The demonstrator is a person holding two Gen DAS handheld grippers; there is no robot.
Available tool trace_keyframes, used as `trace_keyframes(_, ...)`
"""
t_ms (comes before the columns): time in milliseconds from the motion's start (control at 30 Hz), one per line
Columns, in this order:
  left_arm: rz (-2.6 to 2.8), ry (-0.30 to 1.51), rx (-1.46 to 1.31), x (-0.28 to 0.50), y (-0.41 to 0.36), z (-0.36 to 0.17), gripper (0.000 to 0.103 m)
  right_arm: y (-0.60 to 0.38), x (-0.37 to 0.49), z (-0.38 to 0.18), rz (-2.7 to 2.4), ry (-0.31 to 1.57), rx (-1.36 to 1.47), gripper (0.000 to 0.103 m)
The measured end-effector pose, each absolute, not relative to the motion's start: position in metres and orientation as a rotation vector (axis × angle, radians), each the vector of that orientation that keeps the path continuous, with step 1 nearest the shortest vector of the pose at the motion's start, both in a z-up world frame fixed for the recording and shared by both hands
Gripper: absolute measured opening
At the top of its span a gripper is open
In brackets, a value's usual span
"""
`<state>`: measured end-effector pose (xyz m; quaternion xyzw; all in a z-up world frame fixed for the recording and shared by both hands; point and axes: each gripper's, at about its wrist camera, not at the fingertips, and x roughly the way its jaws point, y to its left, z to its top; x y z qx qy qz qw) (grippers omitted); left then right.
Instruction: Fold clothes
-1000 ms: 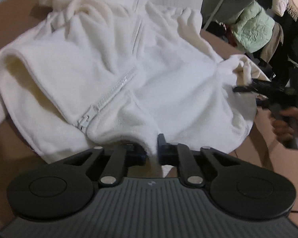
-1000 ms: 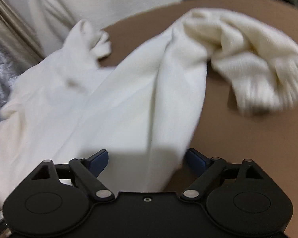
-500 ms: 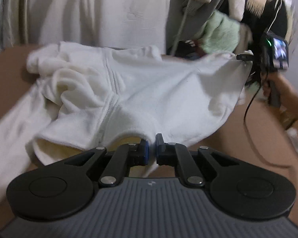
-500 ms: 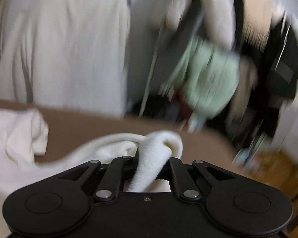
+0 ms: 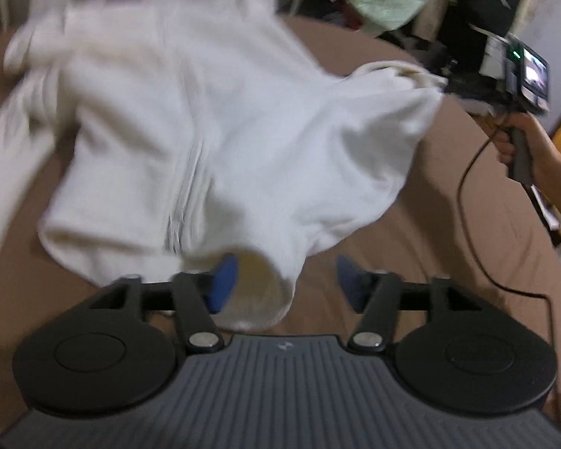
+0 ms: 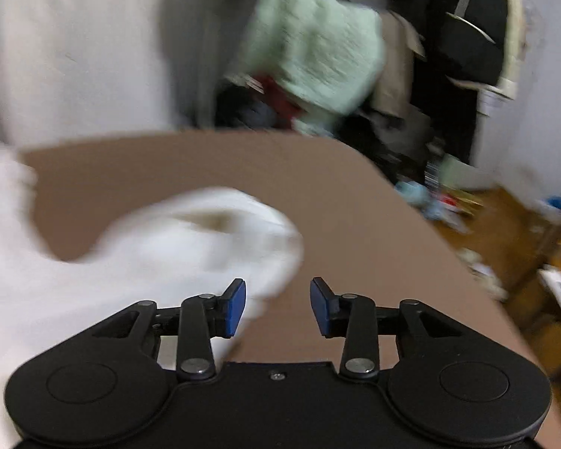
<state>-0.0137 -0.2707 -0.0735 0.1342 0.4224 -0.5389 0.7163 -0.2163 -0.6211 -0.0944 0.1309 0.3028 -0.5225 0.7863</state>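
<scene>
A white fleece jacket (image 5: 220,123) with a zip down its front lies spread over the brown bench (image 5: 448,224), blurred in both views. In the left wrist view its hem hangs toward the camera, and a fold of that hem sits between the blue pads of the left tool (image 5: 286,280). The jaws of this tool are opening: the left pad lies against the cloth, the right pad stands clear of it with brown bench showing in the gap, so nothing is pinched.

On the right of the same view a corner of the jacket is lifted off the bench toward the right tool (image 5: 447,88), which a person's hand (image 5: 512,142) holds by its grip; a small lit screen (image 5: 535,75) sits on top of it and a black cable (image 5: 471,202) trails down from it over the bench. Whether the cloth touches its tips there cannot be told.

In the right wrist view the right tool (image 6: 278,307) has its jaws parted and opening. A bunched white end of the jacket (image 6: 213,239) lies just ahead of the left pad and partly between the pads, not squeezed. Beyond the bench edge hang a pale green fleece (image 6: 314,48) and dark clothes (image 6: 471,26), with clutter on the wooden floor (image 6: 505,224)
</scene>
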Motion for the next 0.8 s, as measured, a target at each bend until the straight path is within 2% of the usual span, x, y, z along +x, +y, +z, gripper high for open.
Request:
trace_keyframes(100, -1.147, 0.84, 0.286, 0.0, -0.252, -0.049, 0.064, -0.573, -0.188, -0.083, -0.928, 0.61, 0.276, 0.051)
trace_keyframes(200, -0.997, 0.753, 0.205, 0.044, -0.219, -0.034, 0.083, -0.515, -0.156, -0.078, -0.689, 0.635, 0.246, 0.055)
trace_keyframes(267, -0.842, 0.736, 0.165, 0.079, -0.197, -0.034, 0.084, -0.472, -0.132, -0.079, -0.514, 0.668, 0.208, 0.057)
trace_keyframes(400, -0.59, 0.791, 0.248, 0.126, -0.175, -0.064, 0.084, -0.387, -0.101, -0.097, -0.187, 0.759, 0.129, 0.06)
trace_keyframes(600, -0.459, 0.99, 0.313, 0.165, -0.174, -0.109, 0.086, -0.302, -0.086, -0.123, 0.122, 0.84, -0.033, 0.06)
trace_keyframes(700, -0.424, 0.986, 0.367, 0.167, -0.179, -0.122, 0.098, -0.278, -0.081, -0.132, 0.103, 0.883, -0.166, 0.061)
trace_keyframes(800, -0.416, 1.019, 0.446, 0.168, -0.185, -0.148, 0.103, -0.274, -0.079, -0.139, 0.042, 0.906, -0.278, 0.065)
